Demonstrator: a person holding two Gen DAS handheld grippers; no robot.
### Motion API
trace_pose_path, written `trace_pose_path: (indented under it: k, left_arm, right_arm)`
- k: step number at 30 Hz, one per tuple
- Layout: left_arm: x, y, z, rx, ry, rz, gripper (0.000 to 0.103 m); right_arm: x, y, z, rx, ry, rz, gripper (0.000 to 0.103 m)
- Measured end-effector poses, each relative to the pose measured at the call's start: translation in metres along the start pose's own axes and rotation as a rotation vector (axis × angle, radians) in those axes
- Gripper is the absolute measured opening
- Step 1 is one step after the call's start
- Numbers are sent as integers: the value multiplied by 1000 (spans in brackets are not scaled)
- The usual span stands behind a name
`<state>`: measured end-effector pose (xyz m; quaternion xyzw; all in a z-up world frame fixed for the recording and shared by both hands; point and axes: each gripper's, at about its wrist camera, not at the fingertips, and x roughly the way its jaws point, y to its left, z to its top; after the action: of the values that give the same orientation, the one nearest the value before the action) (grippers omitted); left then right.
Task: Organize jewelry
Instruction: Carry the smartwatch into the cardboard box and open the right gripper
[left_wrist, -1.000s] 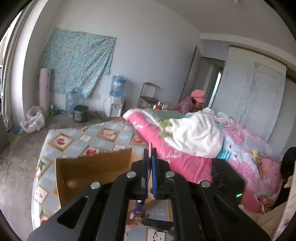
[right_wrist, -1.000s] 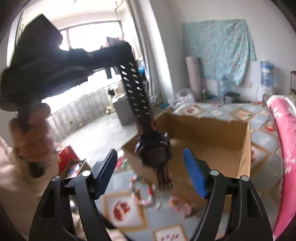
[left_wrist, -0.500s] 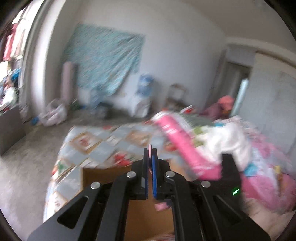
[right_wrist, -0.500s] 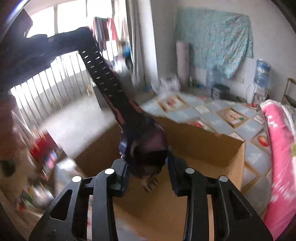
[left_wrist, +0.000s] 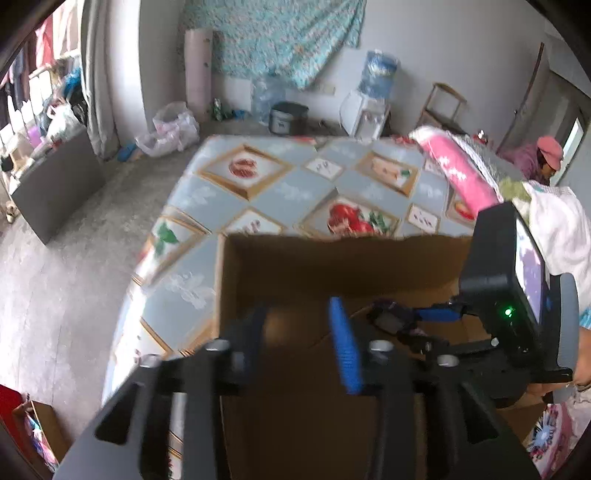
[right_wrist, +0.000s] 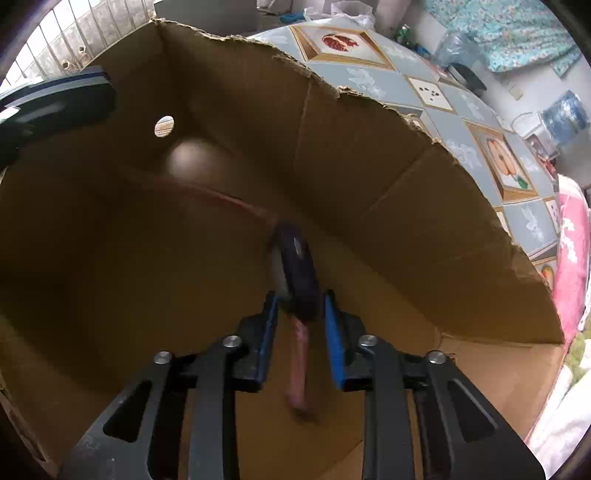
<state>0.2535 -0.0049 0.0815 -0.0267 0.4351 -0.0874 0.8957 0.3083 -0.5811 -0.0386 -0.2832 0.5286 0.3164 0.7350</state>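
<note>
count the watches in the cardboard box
1. The dark watch is inside the cardboard box, between the fingers of the right gripper, which have just been opening. Those fingers cover part of the box floor, so more may be hidden.

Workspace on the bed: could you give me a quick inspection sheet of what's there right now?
Surface: bed with patterned sheet.
Job's things: watch inside the cardboard box.
Clutter: pink quilt on the bed; plastic bag on the floor.
Grippers: left gripper open, empty, over the box; right gripper open in the box, watch between its jaws; both have just been opening.
Cables: nothing seen.
Surroundings: water dispenser, wall cloth, a person in a pink hat.
</note>
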Motion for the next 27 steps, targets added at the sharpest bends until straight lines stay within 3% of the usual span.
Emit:
trace_pose_path:
  k: [3,6,11,14,18,23,25,27]
  left_arm:
    - [-10,6,-1,0,-37,6,47]
    - [-20,10,-2,-22,-57,-13,47]
    - [-52,17,-11,-50,-133,-48,47]
    - [-68,21,-20,-65,-173,-53,47]
    - [-87,22,-35,-74,-214,-65,47]
    - [-104,22,-55,-57,-232,-72,47]
    - [-106,22,-61,-52,-228,-75,47]
    - [-107,24,-67,-51,-222,-77,47]
  right_arm:
    - [-8,0,-8,11,-17,59,44]
    - [-17,-8,-19,78,-19,192,44]
    - [-37,-29,-39,194,-86,243,43]
    - [-46,-42,-47,260,-131,259,35]
    - [-37,-57,-24,320,-133,259,21]
    - [-8,-61,15,331,-113,271,20]
    - [1,-59,17,332,-74,296,8]
    - [6,-53,15,318,-47,314,3]
